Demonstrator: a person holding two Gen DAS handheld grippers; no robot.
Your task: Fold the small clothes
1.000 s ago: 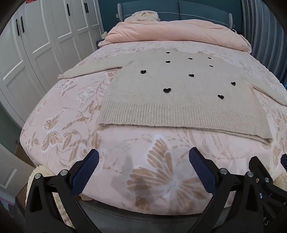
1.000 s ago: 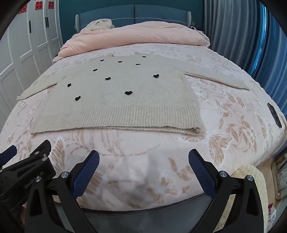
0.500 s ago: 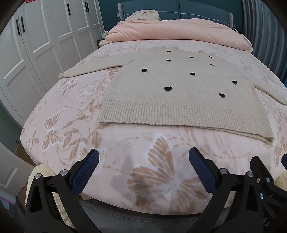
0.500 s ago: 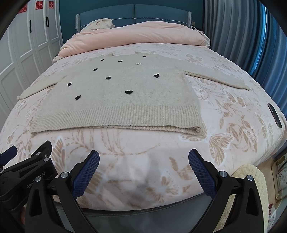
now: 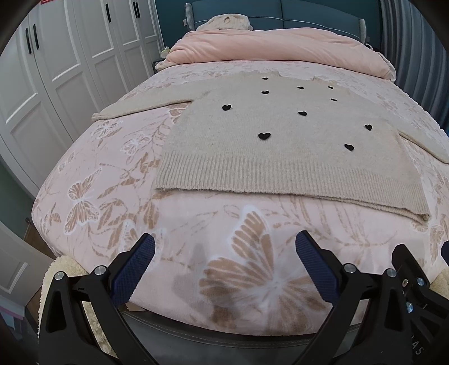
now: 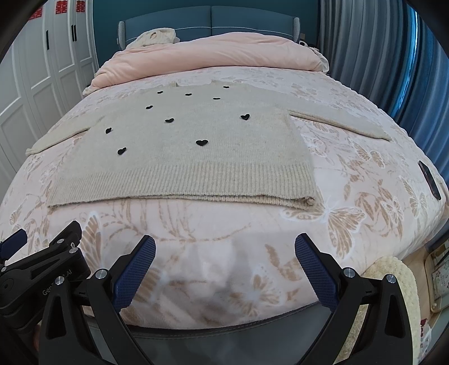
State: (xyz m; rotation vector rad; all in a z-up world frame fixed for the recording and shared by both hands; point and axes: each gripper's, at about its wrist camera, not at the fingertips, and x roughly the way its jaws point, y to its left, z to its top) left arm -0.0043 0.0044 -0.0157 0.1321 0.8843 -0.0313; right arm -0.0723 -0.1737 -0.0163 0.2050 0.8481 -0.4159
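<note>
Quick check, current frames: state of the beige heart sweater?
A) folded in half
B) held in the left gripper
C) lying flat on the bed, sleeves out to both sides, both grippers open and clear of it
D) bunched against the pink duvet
C: the sweater lies spread flat on the bed with a sleeve out to each side, and the left gripper and right gripper are both open, short of its hem.

A home bedroom is shown: ahead of the open jaws a bed (image 5: 118, 179) is spread with a pink butterfly-print cover, and a pink duvet (image 5: 269, 46) is bunched at its far end against a blue padded headboard (image 6: 210, 16). White panelled wardrobe doors (image 5: 70, 64) are seen to the left of the jaws, and blue curtains (image 6: 373, 56) to the right.
</note>
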